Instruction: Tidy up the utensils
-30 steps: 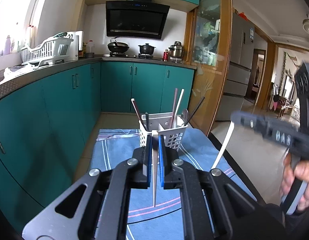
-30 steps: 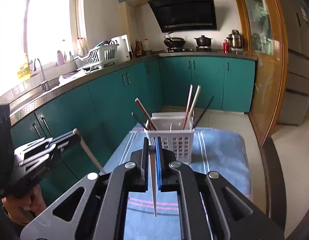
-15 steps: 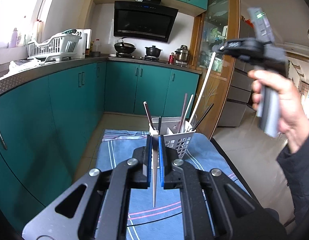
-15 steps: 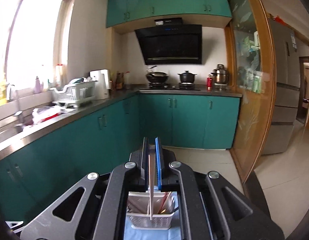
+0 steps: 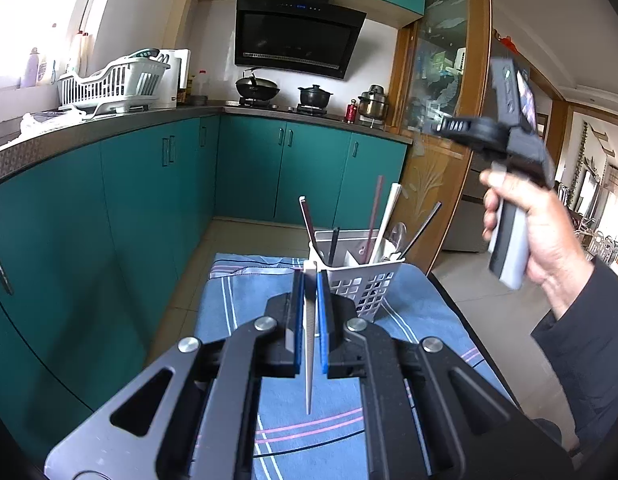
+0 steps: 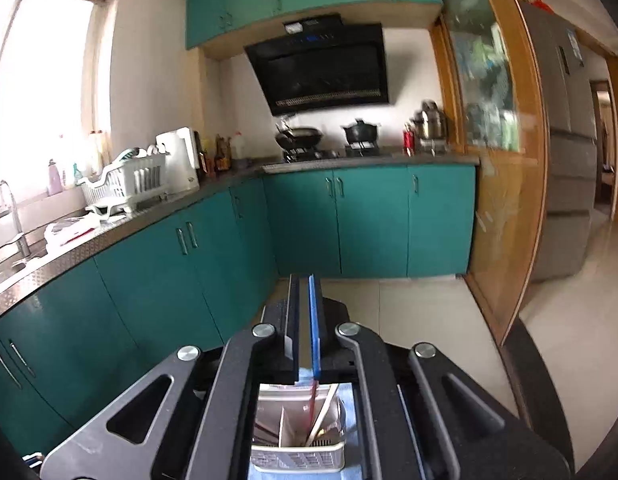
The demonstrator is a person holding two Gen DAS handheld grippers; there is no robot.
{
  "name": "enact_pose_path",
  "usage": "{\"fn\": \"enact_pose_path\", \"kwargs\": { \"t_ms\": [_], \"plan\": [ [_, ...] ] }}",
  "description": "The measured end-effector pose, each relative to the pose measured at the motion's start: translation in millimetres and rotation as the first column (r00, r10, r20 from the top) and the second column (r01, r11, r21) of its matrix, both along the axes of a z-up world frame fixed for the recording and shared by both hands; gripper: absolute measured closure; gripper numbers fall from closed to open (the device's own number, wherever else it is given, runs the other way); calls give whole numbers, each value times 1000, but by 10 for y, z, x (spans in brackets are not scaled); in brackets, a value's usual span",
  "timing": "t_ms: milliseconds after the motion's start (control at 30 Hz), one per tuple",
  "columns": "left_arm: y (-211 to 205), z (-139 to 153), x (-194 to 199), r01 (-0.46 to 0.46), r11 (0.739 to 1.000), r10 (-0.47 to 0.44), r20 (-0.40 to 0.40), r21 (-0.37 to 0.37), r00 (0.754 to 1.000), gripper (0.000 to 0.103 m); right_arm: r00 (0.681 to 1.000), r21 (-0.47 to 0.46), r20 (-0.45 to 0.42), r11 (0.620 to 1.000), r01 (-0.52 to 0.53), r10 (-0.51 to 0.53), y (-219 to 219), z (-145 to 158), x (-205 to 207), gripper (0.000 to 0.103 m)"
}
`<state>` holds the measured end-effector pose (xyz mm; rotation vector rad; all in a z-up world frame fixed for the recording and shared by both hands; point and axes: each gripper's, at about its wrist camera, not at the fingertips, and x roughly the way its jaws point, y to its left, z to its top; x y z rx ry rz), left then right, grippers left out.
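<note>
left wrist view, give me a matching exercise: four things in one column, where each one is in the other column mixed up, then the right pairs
Things:
1. white chopstick
2. utensil basket
3. wok
4. dish rack

Places:
a. on the stove under the hood
b. clamped in the left tongs
c. standing on the blue cloth
d. on the counter by the window

Pairs: 1-b, 2-c, 3-a, 4-d
</note>
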<state>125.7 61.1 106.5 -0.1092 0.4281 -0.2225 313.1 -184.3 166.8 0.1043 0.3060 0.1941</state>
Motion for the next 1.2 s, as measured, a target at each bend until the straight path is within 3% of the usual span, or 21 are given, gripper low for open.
{"fn": "enact_pose_path", "kwargs": {
  "t_ms": [100, 133, 167, 233, 300, 400, 533, 567, 600, 633, 700, 800, 900, 1033, 1200],
  "plan": [
    [-9, -3, 20, 3, 1000, -3, 3, -16, 1000, 97, 996, 64, -43, 995, -76, 78, -25, 112, -68, 98],
    [-7, -5, 28, 7, 1000, -7, 1, -24, 1000, 97, 994, 87, -37, 992, -96, 100, -55, 120, -133, 86],
    [-7, -10, 34, 11, 1000, -11, -1, -27, 1000, 97, 993, 105, -17, 988, -111, 113, -88, 100, -256, 47],
    [-17, -32, 49, 17, 999, -17, -2, -28, 1000, 97, 994, 148, 54, 984, -98, 91, -186, -27, -574, 3],
    [-51, -21, 78, 27, 1000, -27, 2, -15, 1000, 97, 988, 187, 141, 978, -94, 68, -341, -359, -995, 3],
    [-101, 108, 132, 37, 998, -37, 17, -43, 999, 97, 989, 168, 119, 980, -103, 84, -463, -930, -1288, 3],
    [-258, 468, 238, 42, 998, -39, 58, -47, 998, 97, 999, 162, 12, 985, -50, 49, -677, -1942, -1481, 3],
    [-298, 594, 277, 36, 998, -33, 74, -42, 997, 97, 999, 156, -30, 988, -20, 24, -701, -2063, -1460, 3],
    [-324, 696, 313, 35, 998, -31, 86, -45, 996, 97, 990, 174, -138, 985, 11, 13, -739, -2204, -1358, 3],
    [-348, 843, 364, 37, 998, -31, 103, -57, 994, 97, 979, 241, -195, 970, -12, 60, -791, -2270, -1280, 3],
    [-397, 1117, 488, 47, 995, -35, 131, -86, 991, 97, 968, 347, -221, 937, -33, 117, -889, -2336, -1204, 3],
    [-509, 1377, 730, 31, 997, -19, 152, -76, 988, 97, 966, 395, -242, 918, 14, 90, -1076, -2395, -1189, 3],
    [-632, 1438, 1048, -14, 999, 22, 153, -48, 988, 97, 964, 423, -246, 906, 16, 98, -1158, -2402, -1152, 3],
    [-783, 1243, 1489, 3, 999, 2, 133, -40, 991, 97, 965, 407, -238, 914, -1, 107, -1182, -2367, -1162, 3],
    [-889, 622, 1972, -74, 997, 74, 0, 17, 997, 96, 964, 409, -233, 912, -22, 128, -1231, -2316, -1113, 3]
  ]
}}
